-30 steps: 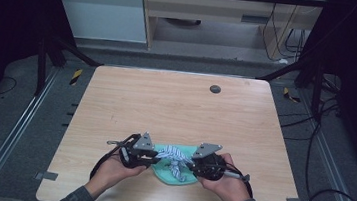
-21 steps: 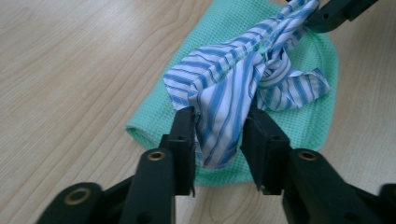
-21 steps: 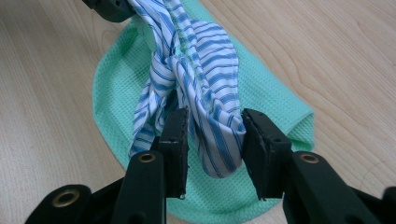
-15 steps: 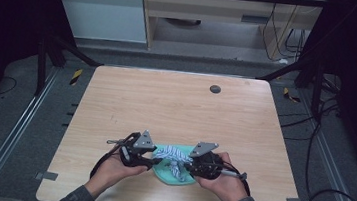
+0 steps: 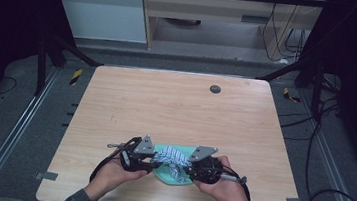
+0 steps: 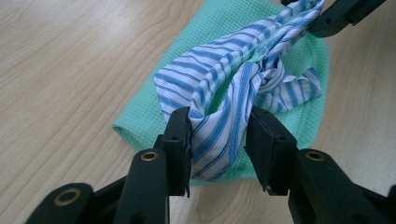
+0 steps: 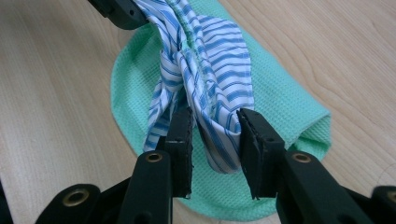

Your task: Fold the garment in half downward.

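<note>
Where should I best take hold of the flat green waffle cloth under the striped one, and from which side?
Grip the green waffle-weave cloth at its bare folded edge, coming in low from the table side. The blue-and-white striped fabric covers its middle, so probably only the rim is free.

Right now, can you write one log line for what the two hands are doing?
left gripper: fingers closing on striped cloth | right gripper: gripping same cloth | green cloth: underneath, on table

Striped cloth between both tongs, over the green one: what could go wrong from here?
1. The striped cloth is twisted between the left tongs and right tongs; pulling apart may tighten the twist.
2. The left jaws have just been closing on a loose bunch, which may slip.
3. The green cloth beneath may drag along.
</note>
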